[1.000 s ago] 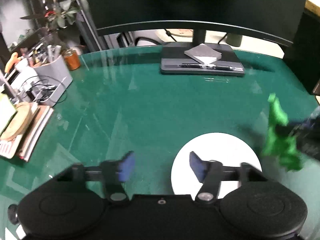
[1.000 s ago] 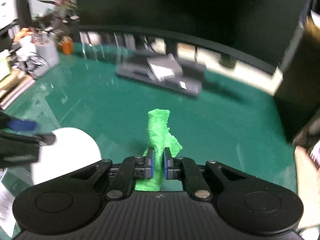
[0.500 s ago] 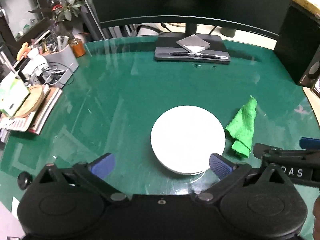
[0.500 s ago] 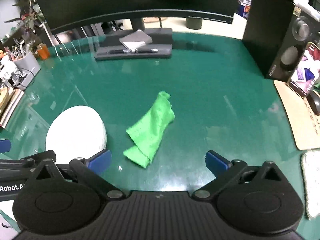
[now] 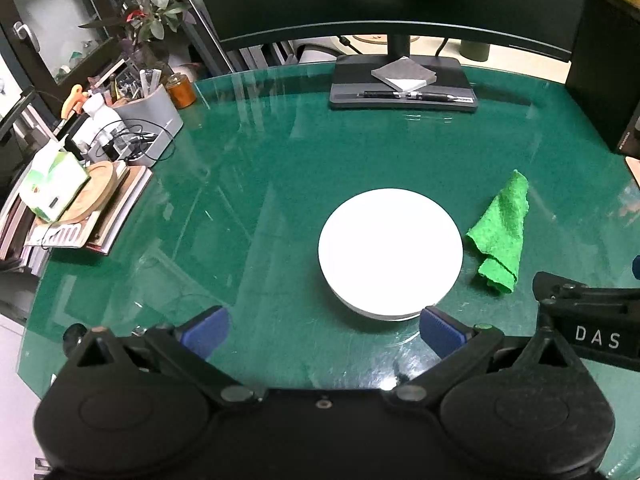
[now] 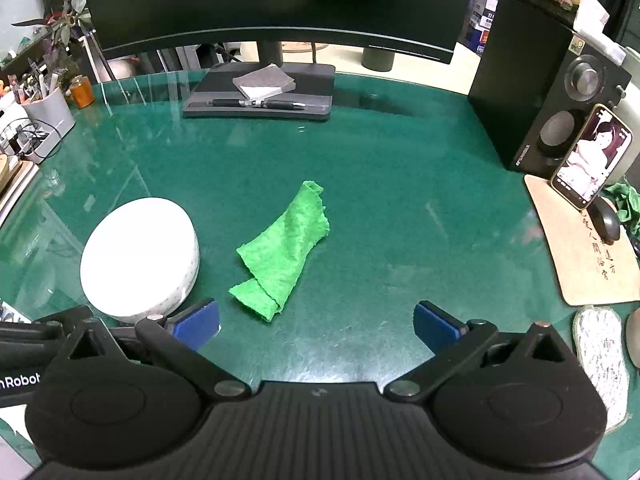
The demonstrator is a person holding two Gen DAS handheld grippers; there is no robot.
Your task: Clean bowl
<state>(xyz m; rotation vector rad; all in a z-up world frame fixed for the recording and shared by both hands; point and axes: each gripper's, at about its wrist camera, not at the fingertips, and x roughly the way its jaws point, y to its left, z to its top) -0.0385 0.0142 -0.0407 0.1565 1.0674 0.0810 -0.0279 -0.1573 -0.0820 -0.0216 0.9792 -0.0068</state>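
Green glass counter (image 5: 248, 168) carries the white bowl (image 5: 390, 250) just ahead of the spread, empty left claw (image 5: 322, 330), rigid, slick and probably breakable (grip its rim), the limp green cloth (image 6: 282, 250) ahead of the equally spread right claw (image 6: 316, 326).

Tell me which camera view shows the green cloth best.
The right wrist view: the green cloth lies whole near the picture's centre, its folded end plain. The left wrist view shows it whole too, but off toward the right edge, beside the white bowl.

bowl (image 5: 390, 250), cloth (image 5: 502, 234) on green table (image 5: 280, 168)
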